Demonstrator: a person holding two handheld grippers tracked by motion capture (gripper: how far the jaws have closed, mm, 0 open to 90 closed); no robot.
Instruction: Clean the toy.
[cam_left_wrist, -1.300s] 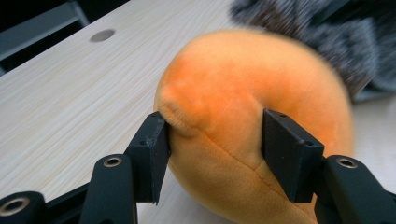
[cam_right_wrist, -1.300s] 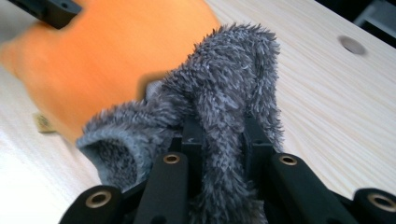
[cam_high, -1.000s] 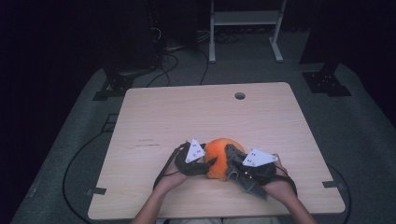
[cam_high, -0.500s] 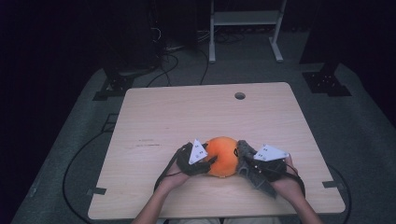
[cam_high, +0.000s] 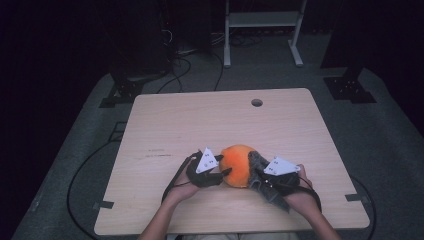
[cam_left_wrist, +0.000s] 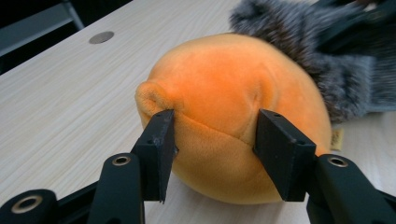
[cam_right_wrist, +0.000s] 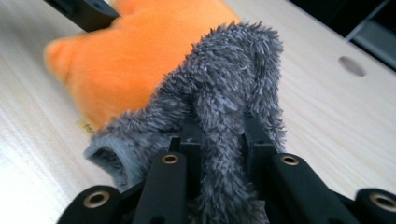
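Observation:
An orange plush toy (cam_high: 237, 162) lies near the front edge of the wooden table (cam_high: 200, 120), with a grey fuzzy part (cam_high: 256, 165) against its right side. My left gripper (cam_high: 224, 166) comes at it from the left. Its jaws have just been closing, and its pads press into the orange plush (cam_left_wrist: 224, 93), one at each side of my left gripper (cam_left_wrist: 215, 128). The grey fur (cam_left_wrist: 303, 51) lies behind the toy. My right gripper (cam_right_wrist: 219, 135) is shut on a fold of the grey fur (cam_right_wrist: 224, 79), with the orange plush (cam_right_wrist: 135, 46) beyond it. My right gripper (cam_high: 260, 175) stays at the toy's right.
A round cable hole (cam_high: 257, 102) sits at the back of the table. Cables trail from both grippers over the front edge. Dark floor, stand legs (cam_high: 227, 55) and loose cables lie beyond the far edge.
The left gripper's jaws have closed onto the orange plush. The toy and both hands have shifted slightly; the right gripper keeps its hold on the grey fur.

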